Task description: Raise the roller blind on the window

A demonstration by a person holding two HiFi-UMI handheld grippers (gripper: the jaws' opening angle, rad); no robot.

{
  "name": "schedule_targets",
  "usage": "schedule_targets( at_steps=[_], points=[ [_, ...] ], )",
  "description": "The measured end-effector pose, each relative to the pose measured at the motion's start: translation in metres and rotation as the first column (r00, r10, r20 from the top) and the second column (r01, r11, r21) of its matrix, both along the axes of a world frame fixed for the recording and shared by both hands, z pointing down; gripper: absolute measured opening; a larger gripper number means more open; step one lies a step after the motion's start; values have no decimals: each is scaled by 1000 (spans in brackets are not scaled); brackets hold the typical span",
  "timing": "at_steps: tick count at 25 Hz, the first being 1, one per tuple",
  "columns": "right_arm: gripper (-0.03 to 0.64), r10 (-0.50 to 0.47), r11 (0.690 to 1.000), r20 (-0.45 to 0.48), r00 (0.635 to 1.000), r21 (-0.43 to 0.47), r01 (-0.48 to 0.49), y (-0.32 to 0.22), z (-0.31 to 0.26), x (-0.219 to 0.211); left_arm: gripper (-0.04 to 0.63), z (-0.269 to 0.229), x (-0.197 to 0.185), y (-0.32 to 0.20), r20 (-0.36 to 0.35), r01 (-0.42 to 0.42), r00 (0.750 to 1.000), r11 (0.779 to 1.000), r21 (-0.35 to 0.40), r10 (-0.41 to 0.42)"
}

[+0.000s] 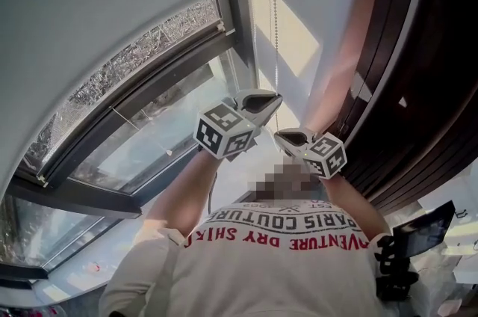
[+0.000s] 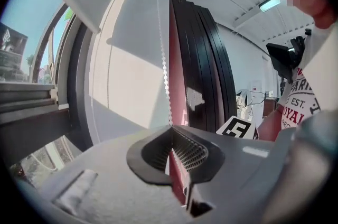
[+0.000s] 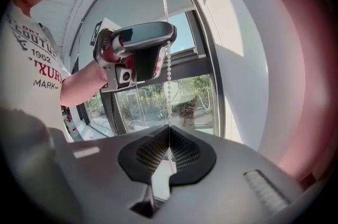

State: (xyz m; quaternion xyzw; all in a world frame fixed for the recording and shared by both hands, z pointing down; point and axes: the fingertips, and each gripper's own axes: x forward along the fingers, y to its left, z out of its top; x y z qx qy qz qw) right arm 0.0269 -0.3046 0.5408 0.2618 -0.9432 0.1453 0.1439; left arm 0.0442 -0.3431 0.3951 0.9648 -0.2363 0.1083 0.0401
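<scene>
With your left gripper [image 2: 171, 132] and right gripper [image 3: 169, 136] both clamped on the bead chain [image 1: 275, 31] beside the window [image 1: 153, 121], where the blind [image 1: 97, 1] hangs partway down, a slanted pull could slip the beads free.

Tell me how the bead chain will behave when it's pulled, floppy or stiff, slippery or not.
Probably floppy: the bead chain is a thin string of small beads, hanging straight above the left gripper. Likely light, being so thin. It might slip, though beads could catch in the ribbed pads of the right gripper.
</scene>
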Motion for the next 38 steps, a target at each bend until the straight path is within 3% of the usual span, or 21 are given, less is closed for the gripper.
schedule_targets(
  at_steps=[5, 11, 14, 19, 26, 30, 35, 38],
  points=[
    [9, 2, 999, -4, 1000, -38, -2, 3, 14, 1, 6, 13, 2, 5, -16, -10, 1000, 999, -39, 10],
    [14, 14, 1000, -72, 997, 9, -13, 1, 10, 11, 6, 14, -3, 2, 5, 7, 1000, 1000, -19, -7],
    [87, 16, 1000, -35, 999, 4, -16, -2, -6, 15, 6, 16, -9, -3, 3, 24, 1000, 1000, -18, -24],
    [111, 20, 997, 93, 996, 75, -27, -8, -79, 26, 6, 19, -7, -4, 5, 32, 999, 999, -15, -31],
    [112, -56, 948, 160, 985, 317, 2, -17, -219, 29, 6, 17, -1, 4, 9, 37, 999, 999, -15, -37],
    [111, -95, 936, 215, 972, 352, 14, -26, -275, 17, 6, 16, 2, 10, 7, 27, 1000, 999, -18, -27],
    [107, -121, 929, 247, 961, 369, 22, -38, -301, 2, 6, 15, 6, 14, 4, 17, 1000, 1000, -20, -17],
    [32, -116, 927, 252, 961, 376, 13, -43, -305, -4, 6, 16, 3, 12, 8, 19, 1000, 1000, -18, -19]
  ],
)
